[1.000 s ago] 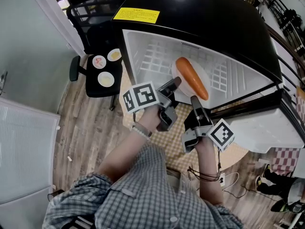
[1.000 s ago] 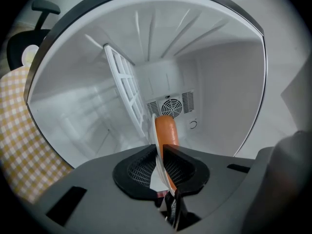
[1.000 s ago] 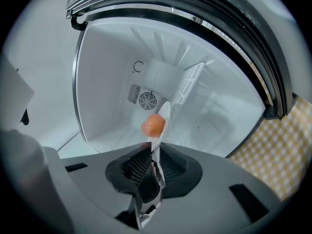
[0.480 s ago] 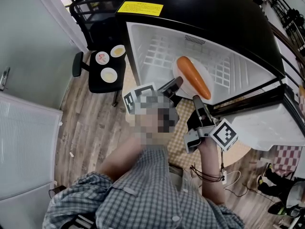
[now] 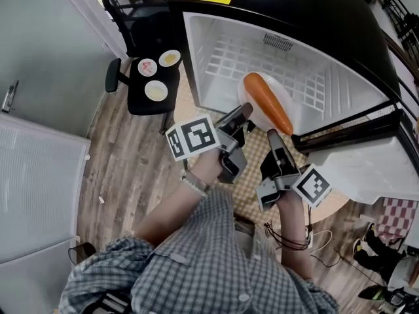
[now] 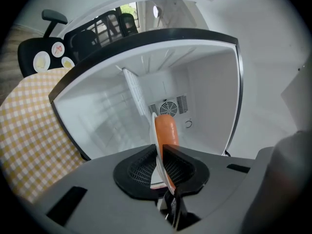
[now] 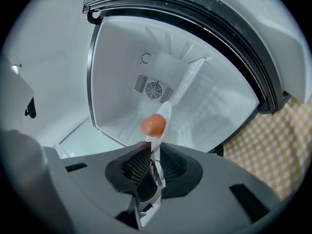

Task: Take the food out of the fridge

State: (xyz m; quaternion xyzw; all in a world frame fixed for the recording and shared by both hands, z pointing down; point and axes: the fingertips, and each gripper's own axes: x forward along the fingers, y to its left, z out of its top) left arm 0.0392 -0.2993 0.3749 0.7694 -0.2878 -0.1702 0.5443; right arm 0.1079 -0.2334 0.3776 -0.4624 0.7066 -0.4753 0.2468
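An orange carrot (image 5: 267,102) lies on a white plate (image 5: 245,91) at the front edge of the open fridge (image 5: 262,57). My left gripper (image 5: 239,118) is shut on the plate's near left rim. My right gripper (image 5: 273,136) is shut on its near right rim. In the left gripper view the plate (image 6: 154,143) shows edge-on between the jaws of the left gripper (image 6: 160,152), with the carrot (image 6: 166,129) above it. In the right gripper view the plate (image 7: 164,116) and the carrot (image 7: 153,125) rise from the jaws of the right gripper (image 7: 153,147).
The fridge's white inside holds wire shelves and a fan grille (image 6: 168,106). Its door (image 5: 366,165) stands open at the right. A black chair (image 5: 141,93) at the left carries three small plates. A yellow chequered cloth (image 5: 252,175) lies under my hands.
Both grippers have drawn the plate with the carrot back out of the fridge, from inside the compartment to its front edge.
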